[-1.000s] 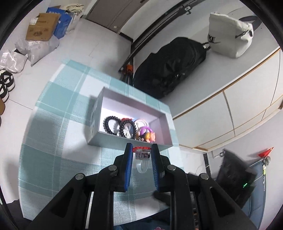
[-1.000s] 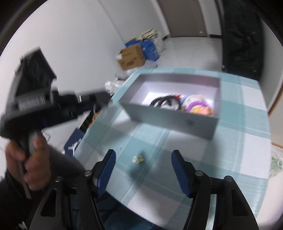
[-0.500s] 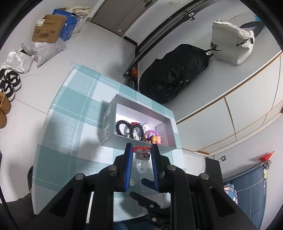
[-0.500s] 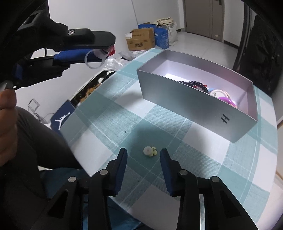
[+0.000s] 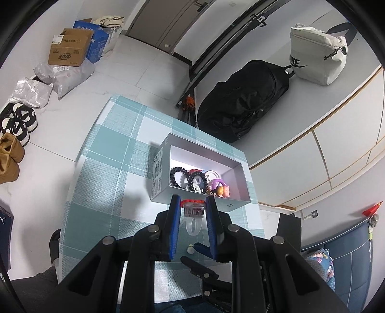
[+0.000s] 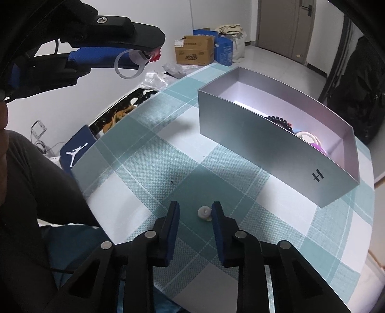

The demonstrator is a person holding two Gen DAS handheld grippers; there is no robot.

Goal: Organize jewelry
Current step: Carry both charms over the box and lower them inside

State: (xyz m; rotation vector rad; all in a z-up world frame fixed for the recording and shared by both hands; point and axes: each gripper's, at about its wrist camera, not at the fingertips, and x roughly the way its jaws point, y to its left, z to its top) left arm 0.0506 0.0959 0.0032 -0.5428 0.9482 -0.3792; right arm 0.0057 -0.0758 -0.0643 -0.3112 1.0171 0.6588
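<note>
A clear ring [image 5: 193, 218] with a red top is clamped in the left gripper [image 5: 192, 211] above the tabletop [image 6: 149, 154]; right gripper [image 6: 195, 213] jaws stand apart around a small earring [image 6: 204, 213]. The ring is best carried over the grey box [image 6: 264, 134] before release.

Table [image 5: 103, 173] under a teal-and-white checked cloth, below and ahead of the hand-held gripper. Floor of pale tiles beyond its far edge. Brown cardboard box [image 5: 69, 48], printed, far ahead to the left; blue carton [image 5: 96, 43] touching its right side; folded cream fabric [image 5: 109, 20] behind the carton. Crumpled grey plastic bags [image 5: 62, 77] in front of the box. Black-and-white shoes [image 5: 20, 120] and tan shoes [image 5: 9, 156] at the left edge. Black backpack [image 5: 243, 101] ahead to the right, against the wall; white Nike bag [image 5: 317, 60] just beside it. Dark blue bag with a white Jordan logo [image 6: 77, 150] on the floor, left of the table.
</note>
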